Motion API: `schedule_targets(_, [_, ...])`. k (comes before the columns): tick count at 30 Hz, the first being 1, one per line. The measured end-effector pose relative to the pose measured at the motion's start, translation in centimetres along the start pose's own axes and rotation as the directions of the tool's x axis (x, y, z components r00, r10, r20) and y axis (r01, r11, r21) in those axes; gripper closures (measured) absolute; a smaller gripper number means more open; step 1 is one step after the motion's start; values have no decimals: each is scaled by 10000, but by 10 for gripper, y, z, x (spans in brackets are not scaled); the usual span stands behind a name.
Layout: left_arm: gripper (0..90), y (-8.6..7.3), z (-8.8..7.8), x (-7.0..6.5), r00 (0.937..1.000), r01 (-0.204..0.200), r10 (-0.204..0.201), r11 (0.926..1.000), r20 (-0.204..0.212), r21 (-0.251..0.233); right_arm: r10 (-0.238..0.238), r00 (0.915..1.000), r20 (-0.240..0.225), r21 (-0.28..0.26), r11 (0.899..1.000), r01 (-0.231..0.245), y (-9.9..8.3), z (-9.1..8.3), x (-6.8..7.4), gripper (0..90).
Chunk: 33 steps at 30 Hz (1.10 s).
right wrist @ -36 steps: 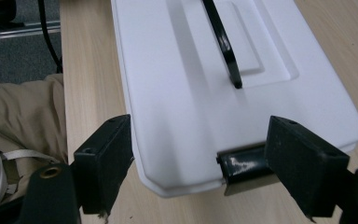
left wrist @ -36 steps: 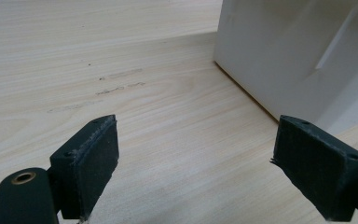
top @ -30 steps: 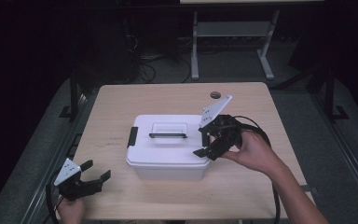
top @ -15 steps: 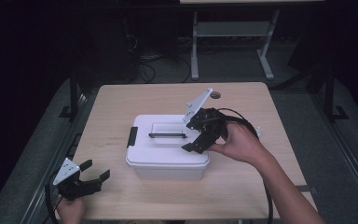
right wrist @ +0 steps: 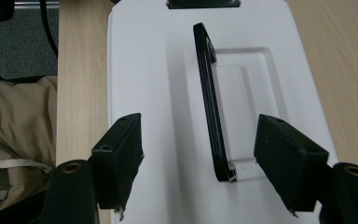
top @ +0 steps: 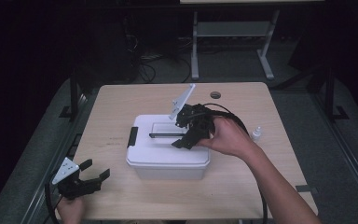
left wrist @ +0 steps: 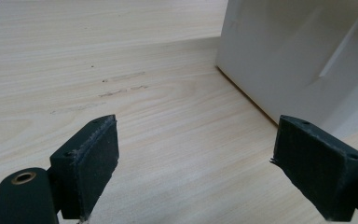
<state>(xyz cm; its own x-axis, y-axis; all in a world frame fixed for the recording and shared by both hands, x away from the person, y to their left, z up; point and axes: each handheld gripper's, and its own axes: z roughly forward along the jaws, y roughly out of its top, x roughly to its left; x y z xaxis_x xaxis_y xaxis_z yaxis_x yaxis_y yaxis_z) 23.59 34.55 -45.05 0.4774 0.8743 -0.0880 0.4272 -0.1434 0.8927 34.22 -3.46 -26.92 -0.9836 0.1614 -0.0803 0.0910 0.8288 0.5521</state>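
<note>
Box (top: pixel 168 148) mid-counter (top: pixel 121 100) looks rigid, light, slick-sided, so that slim black handle (right wrist: pixel 212 107) is the hold, right gripper (right wrist: pixel 209 158) spread astride it and just narrowing, left gripper (left wrist: pixel 214 158) idling spread.

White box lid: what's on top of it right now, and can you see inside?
On the white box lid lies a black handle, between the right gripper's open jaws. The lid covers the inside.

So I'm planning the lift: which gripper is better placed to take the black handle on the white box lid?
Right. The right gripper hovers over the black handle, open jaws straddling it; the left gripper sits at the table's near-left corner.
</note>
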Motion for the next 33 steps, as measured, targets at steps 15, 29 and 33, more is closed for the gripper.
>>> schedule_targets(15, [131, -1, -2, 4, 9998, 181, -181, 9998, -16, -70, -113, 9999, -113, 417, 9991, 118, 14, 17, -7, 443])
schedule_targets(29, [130, -1, 0, 2, 9999, 129, -129, 9999, 24, -3, 114, 9997, -210, 785, 9969, -97, 15, 26, -14, 641])
schedule_targets(33, [131, -1, 1, 2, 9998, 185, -185, 9998, 16, -33, 100, 9996, -268, 871, 9962, -76, 17, 28, -17, 713])
